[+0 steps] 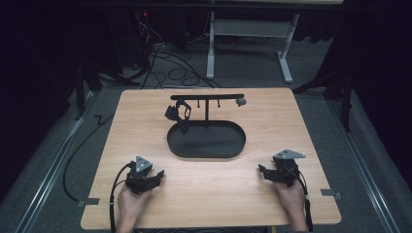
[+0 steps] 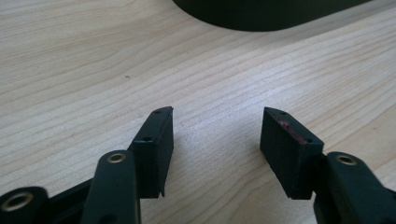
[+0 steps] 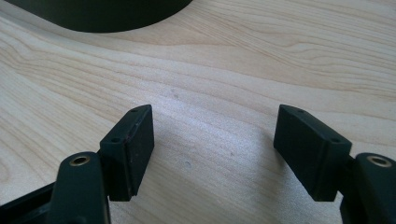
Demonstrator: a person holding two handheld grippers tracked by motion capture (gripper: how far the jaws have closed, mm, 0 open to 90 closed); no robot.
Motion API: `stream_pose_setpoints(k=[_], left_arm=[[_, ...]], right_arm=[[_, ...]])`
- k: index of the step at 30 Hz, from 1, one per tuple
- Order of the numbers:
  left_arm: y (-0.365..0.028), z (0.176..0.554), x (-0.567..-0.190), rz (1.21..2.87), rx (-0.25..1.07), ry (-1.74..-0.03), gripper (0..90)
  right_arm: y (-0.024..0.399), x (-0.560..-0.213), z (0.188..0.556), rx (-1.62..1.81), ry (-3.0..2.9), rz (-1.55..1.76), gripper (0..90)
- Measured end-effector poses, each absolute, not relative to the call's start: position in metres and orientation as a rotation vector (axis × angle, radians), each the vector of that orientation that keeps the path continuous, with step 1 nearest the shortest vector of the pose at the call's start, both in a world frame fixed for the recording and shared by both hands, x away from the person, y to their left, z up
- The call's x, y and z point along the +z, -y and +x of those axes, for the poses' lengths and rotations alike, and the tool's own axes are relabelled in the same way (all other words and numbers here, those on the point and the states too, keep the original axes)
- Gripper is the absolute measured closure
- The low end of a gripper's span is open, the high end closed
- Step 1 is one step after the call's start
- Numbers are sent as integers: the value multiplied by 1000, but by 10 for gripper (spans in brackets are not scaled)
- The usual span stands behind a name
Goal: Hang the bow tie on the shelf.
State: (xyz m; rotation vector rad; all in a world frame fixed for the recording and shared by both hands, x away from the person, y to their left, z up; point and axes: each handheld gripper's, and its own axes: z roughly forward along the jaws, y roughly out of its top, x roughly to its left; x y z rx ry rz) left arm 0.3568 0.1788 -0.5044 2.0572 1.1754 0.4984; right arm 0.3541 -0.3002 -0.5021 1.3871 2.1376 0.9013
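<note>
A black oval tray (image 1: 206,155) lies in the middle of the wooden table (image 1: 272,121). From its far side rises a black T-shaped stand (image 1: 207,97) with small hooks. A black strap-like item (image 1: 179,114) hangs from the stand's left part, and a small grey piece (image 1: 240,102) sits at the bar's right end. My left gripper (image 1: 158,175) rests low over the table near the front left, open, with bare wood between its jaws (image 2: 217,114). My right gripper (image 1: 262,171) sits at the front right, also open and holding nothing (image 3: 215,112). The tray's edge (image 2: 261,14) (image 3: 102,14) lies ahead of both.
Beyond the table's far edge, cables (image 1: 170,68) run over grey carpet and a white desk frame (image 1: 211,43) stands there. Dark stands flank the table on both sides. Tape patches (image 1: 331,194) mark the front corners.
</note>
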Motion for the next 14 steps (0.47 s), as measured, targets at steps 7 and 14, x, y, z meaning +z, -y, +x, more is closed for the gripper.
stream_pose_setpoints(k=[7, 14], left_arm=[[-179, 355, -508, 2032, 510, -1173, 372], [-178, 354, -507, 2033, 506, -1177, 351]], right_arm=[[300, -502, 354, 900, -2139, 1387, 302], [300, -502, 354, 904, -2137, 1392, 300]])
